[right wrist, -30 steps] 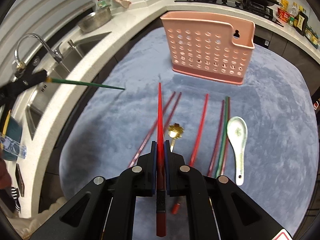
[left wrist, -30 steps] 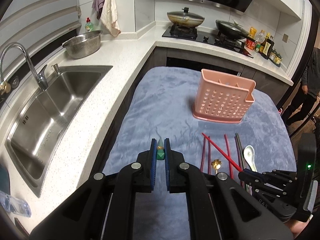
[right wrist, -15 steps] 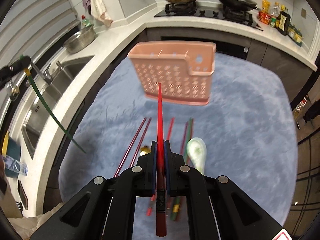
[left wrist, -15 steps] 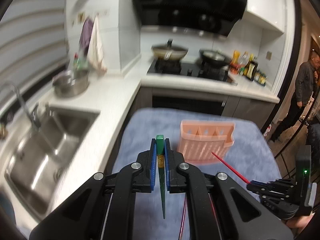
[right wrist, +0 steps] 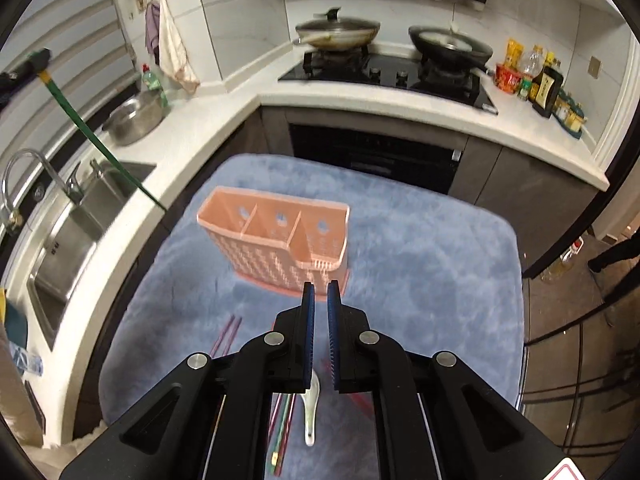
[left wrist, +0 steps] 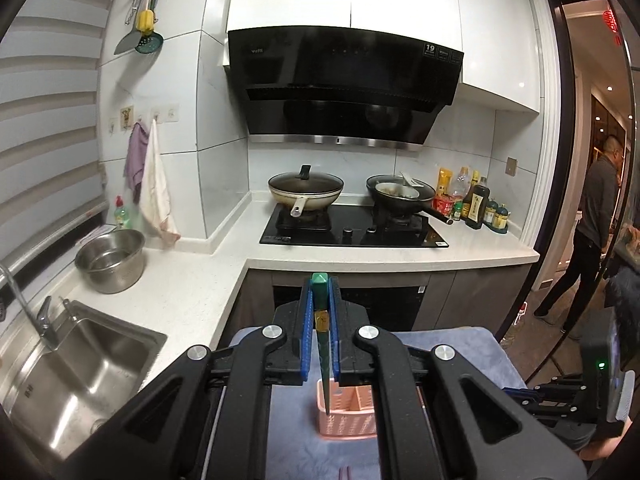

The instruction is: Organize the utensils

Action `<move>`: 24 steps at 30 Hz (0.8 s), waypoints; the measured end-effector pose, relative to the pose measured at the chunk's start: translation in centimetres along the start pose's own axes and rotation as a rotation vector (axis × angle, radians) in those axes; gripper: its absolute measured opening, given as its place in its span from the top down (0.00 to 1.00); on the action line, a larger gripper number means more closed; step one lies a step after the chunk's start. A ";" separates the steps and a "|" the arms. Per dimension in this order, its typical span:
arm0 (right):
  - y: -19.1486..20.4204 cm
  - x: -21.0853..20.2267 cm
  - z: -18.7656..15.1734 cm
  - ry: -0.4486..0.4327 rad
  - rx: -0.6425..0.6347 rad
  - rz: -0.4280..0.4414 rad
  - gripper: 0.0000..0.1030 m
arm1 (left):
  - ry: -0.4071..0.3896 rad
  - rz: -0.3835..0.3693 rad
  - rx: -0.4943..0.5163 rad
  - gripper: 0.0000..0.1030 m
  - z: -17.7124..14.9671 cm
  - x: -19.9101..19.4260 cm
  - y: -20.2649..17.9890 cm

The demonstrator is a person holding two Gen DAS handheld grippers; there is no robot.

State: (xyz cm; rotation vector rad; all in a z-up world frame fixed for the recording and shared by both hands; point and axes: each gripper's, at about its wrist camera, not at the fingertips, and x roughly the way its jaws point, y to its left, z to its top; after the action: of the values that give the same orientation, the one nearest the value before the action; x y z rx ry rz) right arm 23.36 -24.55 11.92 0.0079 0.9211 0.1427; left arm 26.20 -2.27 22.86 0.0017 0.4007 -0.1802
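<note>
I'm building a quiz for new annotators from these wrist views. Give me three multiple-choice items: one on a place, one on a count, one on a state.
1. The pink perforated plastic utensil holder stands on: A) white counter B) fluffy blue cloth C) stove.
2. Its compartments number: A) two B) three C) five.
3. The left claw is: A) open, empty B) shut on a spoon C) shut on a green chopstick.
Answers: B, blue pile surrounds its base; B, two dividers show; C, the pads pinch the green stick.
</note>
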 end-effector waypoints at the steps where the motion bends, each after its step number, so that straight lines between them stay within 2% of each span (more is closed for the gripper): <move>1: 0.0 -0.3 0.6 -0.025 0.007 -0.003 0.95 | 0.008 -0.003 -0.001 0.93 0.0 0.6 -0.1; 4: -0.1 -0.4 1.6 -0.063 0.025 -0.021 0.95 | 0.031 0.001 -0.006 0.93 -0.4 2.1 -0.3; 7: -1.1 -0.4 0.0 -0.076 0.070 -0.045 0.92 | 0.048 -0.009 -0.008 0.93 -1.1 2.2 -0.2; 9: -2.1 -0.1 -2.7 -0.063 0.116 -0.051 0.67 | 0.058 -0.006 0.005 0.93 -2.0 1.9 0.1; 10: -2.6 0.1 -4.4 -0.056 0.140 -0.065 0.47 | 0.070 -0.003 0.009 0.93 -2.5 1.8 0.4; 11: -3.0 0.3 -5.8 -0.047 0.155 -0.082 0.44 | 0.087 -0.003 0.010 0.93 -3.2 1.7 0.7; 17: -7.1 3.2 -16.2 0.089 0.224 -0.198 0.44 | 0.187 0.000 -0.009 0.93 -7.8 1.0 2.5; 21: -9.2 5.3 -20.0 0.156 0.207 -0.177 0.44 | 0.264 0.002 -0.021 0.93 -11.0 0.6 3.0; 24: -10.2 6.8 -21.0 0.187 0.103 -0.187 0.44 | 0.309 0.001 -0.027 0.93 -13.1 -0.1 2.7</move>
State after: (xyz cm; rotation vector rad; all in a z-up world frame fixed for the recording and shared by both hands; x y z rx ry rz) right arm 11.99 -34.92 -6.90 0.0043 1.1096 -0.0794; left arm 21.56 0.93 10.75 0.0031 0.7109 -0.1741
